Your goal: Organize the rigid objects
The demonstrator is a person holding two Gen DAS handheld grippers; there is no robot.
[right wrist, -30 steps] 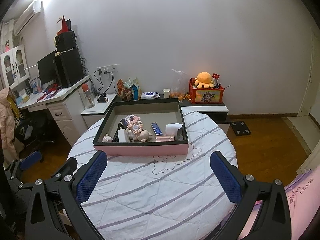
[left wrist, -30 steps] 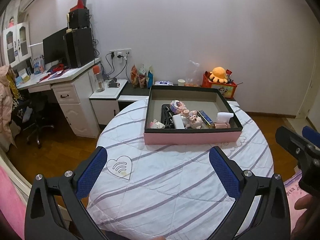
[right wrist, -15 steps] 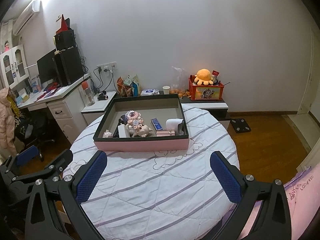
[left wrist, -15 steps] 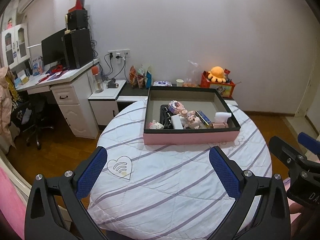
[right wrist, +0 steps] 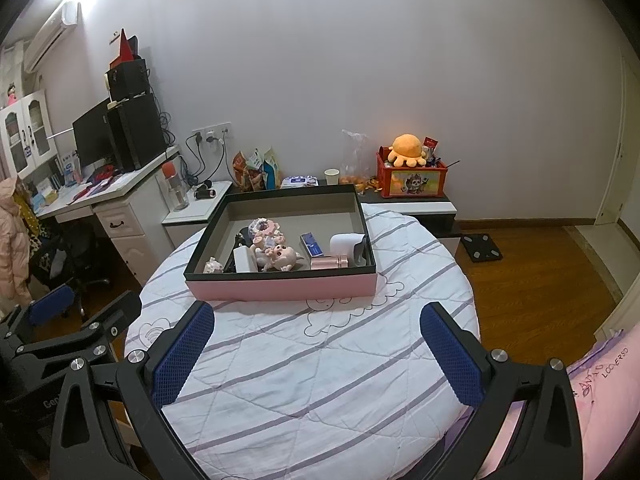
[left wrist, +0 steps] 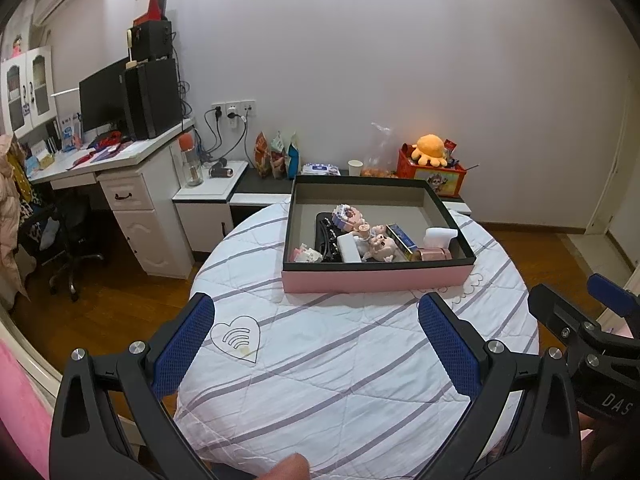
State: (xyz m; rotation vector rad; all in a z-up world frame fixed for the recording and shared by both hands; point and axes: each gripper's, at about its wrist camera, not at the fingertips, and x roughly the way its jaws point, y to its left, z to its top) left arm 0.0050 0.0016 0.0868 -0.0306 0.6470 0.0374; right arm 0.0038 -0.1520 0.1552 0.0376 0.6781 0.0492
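- We hold the left hand-held gripper (left wrist: 316, 332) over the near edge of the round desk (left wrist: 340, 380), its blue-padded fingers spread wide with nothing between them.
- We hold the right hand-held gripper (right wrist: 318, 332) likewise over the near edge, released and empty; in the left view it shows at the right margin, in the right view the left one shows at the left margin.
- The desk carries a white quilted cover with grey stripes; a heart outline (left wrist: 237, 338) is stitched near its left edge.
- A shallow box (right wrist: 280, 286), pink outside with a black rim, sits toward the far edge of the desk, well apart from both grippers.
- Inside it, crowded along the near wall, we count: a small pale trinket (right wrist: 213, 266) at the near left corner, a white block (right wrist: 244, 260), a pig-like figurine (right wrist: 282, 257), a blue packet (right wrist: 312, 244), a rose-gold cylinder (right wrist: 330, 262) lying on its side, and a white rounded device (right wrist: 346, 243) toward the near right corner.
- A frilled pink-and-white item (right wrist: 262, 226) lies behind the figurine; the far half of the box floor is bare.
- Beyond the desk, against the wall, stands a red crate (right wrist: 412, 178) topped by an orange plush octopus (right wrist: 407, 148).
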